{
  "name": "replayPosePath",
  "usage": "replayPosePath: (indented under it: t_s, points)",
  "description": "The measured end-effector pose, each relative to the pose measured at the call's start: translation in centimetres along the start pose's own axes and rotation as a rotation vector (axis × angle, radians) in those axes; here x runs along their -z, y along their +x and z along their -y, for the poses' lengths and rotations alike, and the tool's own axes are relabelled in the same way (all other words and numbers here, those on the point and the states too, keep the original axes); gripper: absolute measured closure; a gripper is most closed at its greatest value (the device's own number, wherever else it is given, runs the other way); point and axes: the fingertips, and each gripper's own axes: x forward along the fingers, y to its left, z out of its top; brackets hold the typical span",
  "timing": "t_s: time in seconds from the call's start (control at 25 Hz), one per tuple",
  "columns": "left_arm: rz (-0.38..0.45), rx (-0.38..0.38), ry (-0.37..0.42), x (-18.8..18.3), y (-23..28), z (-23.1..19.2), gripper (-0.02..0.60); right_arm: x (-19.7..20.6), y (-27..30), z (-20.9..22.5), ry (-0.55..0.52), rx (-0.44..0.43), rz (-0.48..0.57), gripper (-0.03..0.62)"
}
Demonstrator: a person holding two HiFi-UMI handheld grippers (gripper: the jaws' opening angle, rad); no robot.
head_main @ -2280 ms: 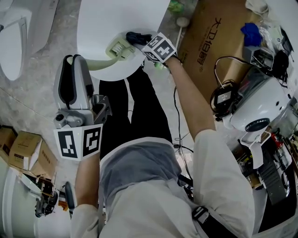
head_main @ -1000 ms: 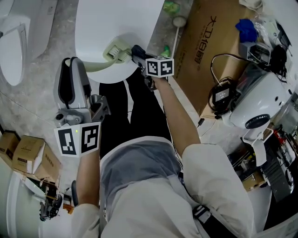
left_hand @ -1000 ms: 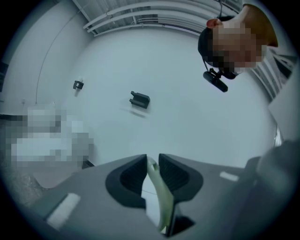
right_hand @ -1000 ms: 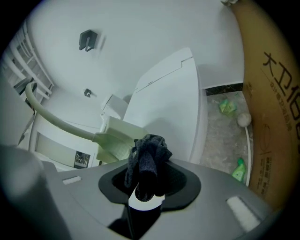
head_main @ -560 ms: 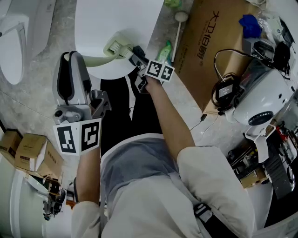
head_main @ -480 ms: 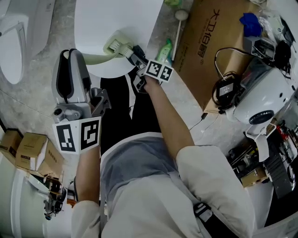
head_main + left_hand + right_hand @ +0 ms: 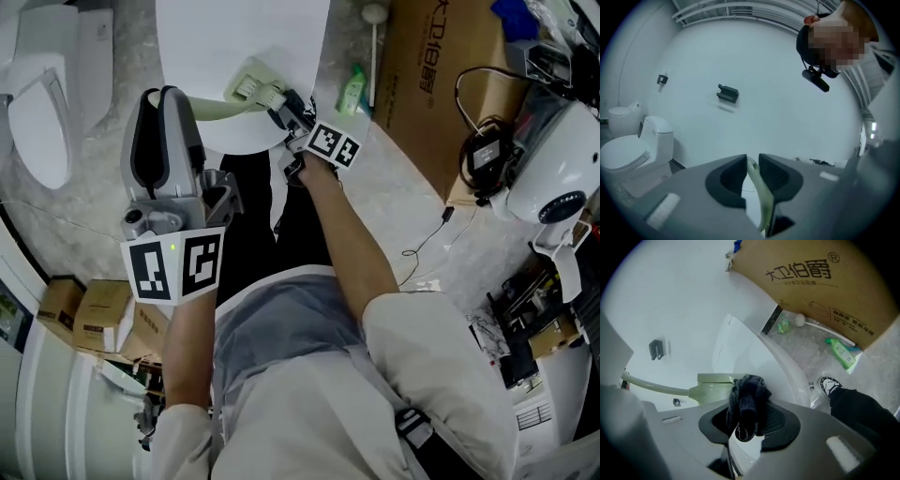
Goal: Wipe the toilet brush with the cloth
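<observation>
The toilet brush is pale green, with a long curved handle (image 7: 208, 110) and a flat head (image 7: 248, 84). My left gripper (image 7: 169, 101) is shut on the handle (image 7: 758, 187), which shows as a thin green strip between the dark pads. The cloth (image 7: 284, 103) is dark and knitted, bunched in my right gripper (image 7: 295, 117). In the right gripper view the cloth (image 7: 746, 404) hangs between the jaws and lies against the brush head (image 7: 712, 386), and the handle (image 7: 651, 385) runs off to the left.
A large white rounded fixture (image 7: 234, 37) lies under the brush. A white toilet (image 7: 37, 103) stands at the left. A printed cardboard box (image 7: 436, 84), a green bottle (image 7: 353, 91) and a white machine (image 7: 562, 169) are on the right. Small cartons (image 7: 89, 314) sit at the lower left.
My right gripper with the cloth has slid from the far right of the brush head to its near right side. The left gripper keeps its hold on the handle. The head camera has shifted.
</observation>
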Motion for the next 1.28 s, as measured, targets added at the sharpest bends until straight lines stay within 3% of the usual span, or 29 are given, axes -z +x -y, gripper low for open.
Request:
replayPosePath:
  t_s: [0.48, 0.72, 1.28]
  points:
    - [-0.038, 0.209, 0.042, 0.8, 0.2, 0.7, 0.581, 2.3, -0.8, 1.3, 0.285, -0.026, 0.349, 0.487]
    - [-0.05, 0.291, 0.066, 0.8, 0.0, 1.2, 0.581, 5.2, -0.7, 1.0, 0.484, -0.061, 0.485, 0.488]
    - [-0.054, 0.312, 0.065, 0.9, 0.2, 1.6, 0.581, 8.7, 1.3, -0.3, 0.883, -0.169, 0.665, 0.499]
